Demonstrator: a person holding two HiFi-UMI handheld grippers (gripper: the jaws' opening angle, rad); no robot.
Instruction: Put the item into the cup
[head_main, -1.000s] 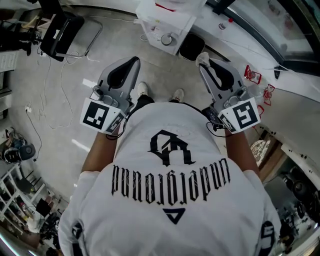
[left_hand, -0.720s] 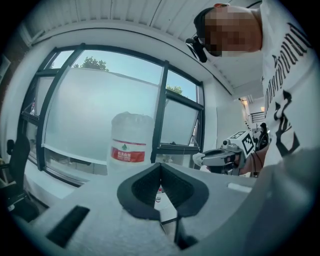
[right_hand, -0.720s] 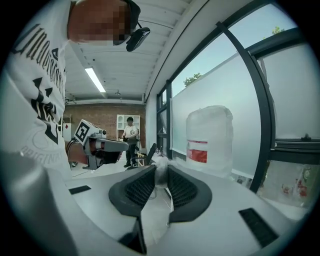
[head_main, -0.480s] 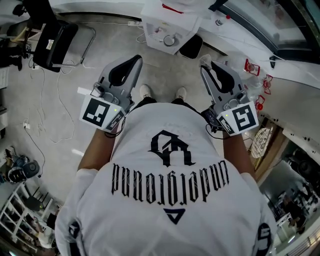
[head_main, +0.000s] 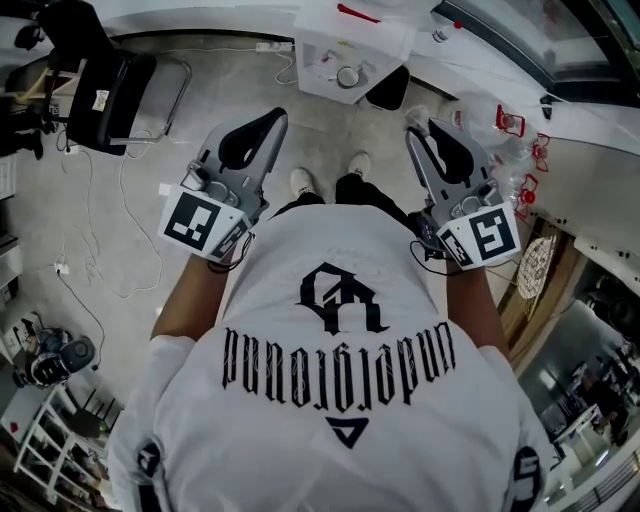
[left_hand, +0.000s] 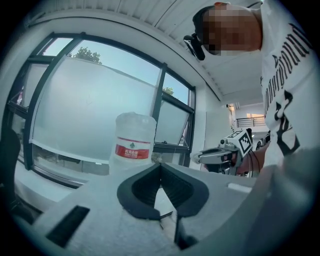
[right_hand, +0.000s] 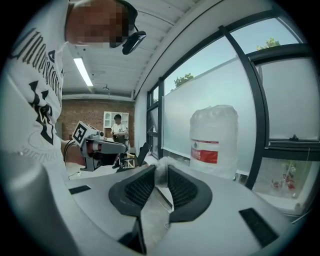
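My right gripper (head_main: 412, 126) is held up in front of the person's chest, high above the floor. It is shut on a small white crumpled item (right_hand: 161, 168) that shows as a pale lump at its tip (head_main: 410, 116). Level with it, my left gripper (head_main: 270, 120) has its jaws (left_hand: 160, 165) closed tip to tip with nothing between them. Several clear cups with red print (head_main: 508, 122) stand on the white counter (head_main: 590, 200) to the right of the right gripper.
A black chair (head_main: 110, 80) stands at the far left and a white box (head_main: 350, 40) with small parts straight ahead. Cables trail over the grey floor (head_main: 110, 260). A large water jug (left_hand: 132, 142) stands before the frosted windows. A distant person (right_hand: 118, 127) stands in the room.
The person has stepped and the head view has swung a little, so the floor, chair and counter have shifted. Both grippers keep the same raised pose, and the right one still holds the white item.
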